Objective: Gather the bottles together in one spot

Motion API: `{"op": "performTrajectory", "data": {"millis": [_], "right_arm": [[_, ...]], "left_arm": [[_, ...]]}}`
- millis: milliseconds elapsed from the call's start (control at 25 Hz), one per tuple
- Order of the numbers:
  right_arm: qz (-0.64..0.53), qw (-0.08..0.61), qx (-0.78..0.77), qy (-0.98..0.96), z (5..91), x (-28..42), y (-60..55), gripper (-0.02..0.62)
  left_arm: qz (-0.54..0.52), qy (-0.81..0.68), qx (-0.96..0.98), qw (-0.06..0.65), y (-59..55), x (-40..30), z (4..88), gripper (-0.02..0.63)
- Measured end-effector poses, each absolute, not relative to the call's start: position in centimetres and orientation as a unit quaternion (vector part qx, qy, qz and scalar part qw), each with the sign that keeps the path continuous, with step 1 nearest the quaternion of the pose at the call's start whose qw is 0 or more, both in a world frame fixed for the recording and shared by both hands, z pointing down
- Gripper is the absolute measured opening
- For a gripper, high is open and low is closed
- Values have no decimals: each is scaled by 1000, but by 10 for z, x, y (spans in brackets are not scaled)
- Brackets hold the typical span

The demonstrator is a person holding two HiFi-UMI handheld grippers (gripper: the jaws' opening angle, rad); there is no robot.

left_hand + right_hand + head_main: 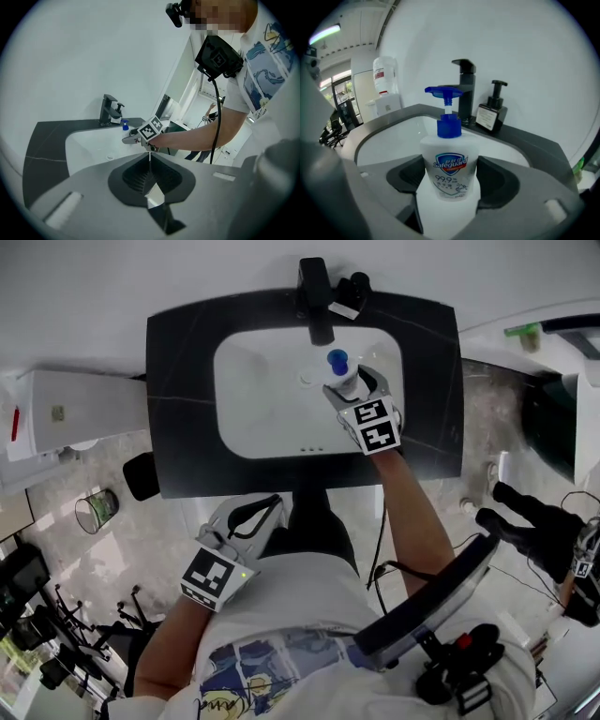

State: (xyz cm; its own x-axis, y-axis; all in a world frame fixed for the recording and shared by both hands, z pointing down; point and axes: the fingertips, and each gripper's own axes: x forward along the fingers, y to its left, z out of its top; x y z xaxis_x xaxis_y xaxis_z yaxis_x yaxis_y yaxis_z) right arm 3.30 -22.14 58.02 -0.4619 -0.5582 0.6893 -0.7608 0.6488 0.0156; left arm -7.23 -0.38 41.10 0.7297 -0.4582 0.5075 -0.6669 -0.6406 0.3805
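Our right gripper (343, 382) has its fingers spread wide and pressed on both sides of the white bottle (450, 164), the one with the blue pump. It stands upright over the sink (246, 423), just in front of the tap (465, 86); we cannot tell whether it touches the basin. Our left gripper (149, 177) is back by our body, off the worktop (178, 442), fingers pressed together with nothing between them. We count two bottles: the white one in our grip and a black bottle (491, 115) on the worktop just beside the tap. One tap, one sink.
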Motion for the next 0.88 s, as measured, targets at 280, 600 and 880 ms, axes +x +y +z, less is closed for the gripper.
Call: {"op": "performTrajectory", "data": {"millis": [280, 600, 880], "right_arm": [[160, 287, 466, -822, 542, 81, -238, 337], [154, 227, 533, -800, 500, 124, -289, 337], [142, 187, 567, -789, 486, 137, -347, 337]], "left_arm": [[190, -290, 898, 271, -5, -60, 408, 14], [194, -285, 901, 264, -13, -57, 404, 14], [201, -294, 897, 263, -30, -56, 405, 12]]}}
